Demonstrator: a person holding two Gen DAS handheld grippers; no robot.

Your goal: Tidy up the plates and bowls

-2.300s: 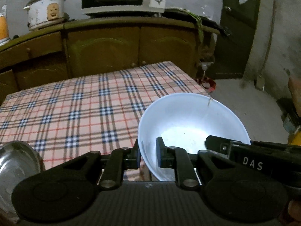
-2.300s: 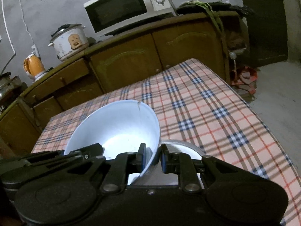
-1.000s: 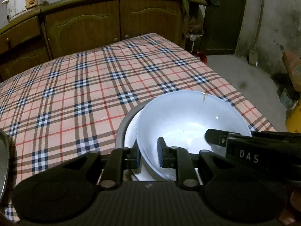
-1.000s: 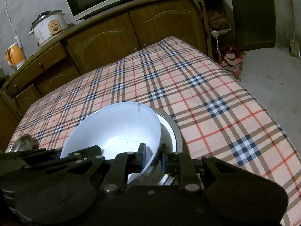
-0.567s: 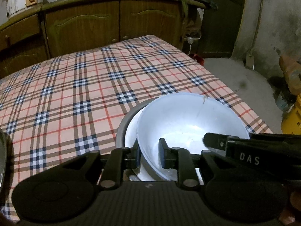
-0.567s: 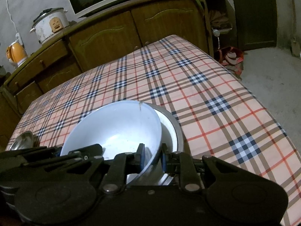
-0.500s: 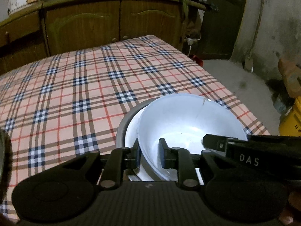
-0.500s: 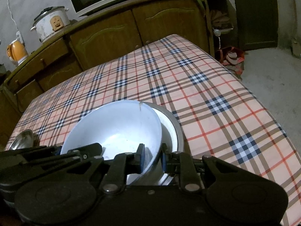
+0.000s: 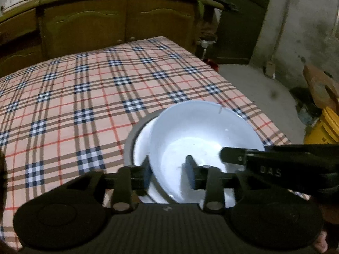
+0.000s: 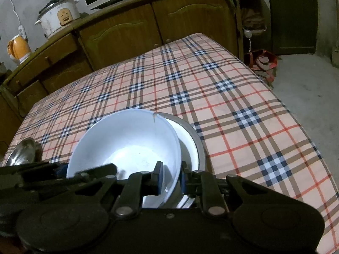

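A white bowl (image 9: 203, 144) (image 10: 127, 144) rests tilted inside a steel-rimmed dish (image 9: 129, 141) (image 10: 200, 148) near the front right corner of the plaid table. My left gripper (image 9: 168, 173) straddles the bowl's near rim. Its jaws are opening, and the right pad stands clear of the wall inside the bowl. My right gripper (image 10: 171, 178) is shut on the bowl's rim on the other side, one pad inside and one outside. In the left wrist view the right gripper's finger (image 9: 235, 155) reaches in from the right.
A steel bowl (image 10: 23, 152) lies at the table's left edge. Wooden cabinets (image 10: 190, 17) behind the table carry a rice cooker (image 10: 58, 18), an orange kettle (image 10: 18, 48) and a microwave. The plaid tablecloth (image 9: 84, 89) drops off at the right. A yellow container (image 9: 324, 127) stands on the floor.
The bowl came down from above the table into the steel-rimmed dish. The left jaws have since spread apart off the rim. The right gripper keeps its grip.
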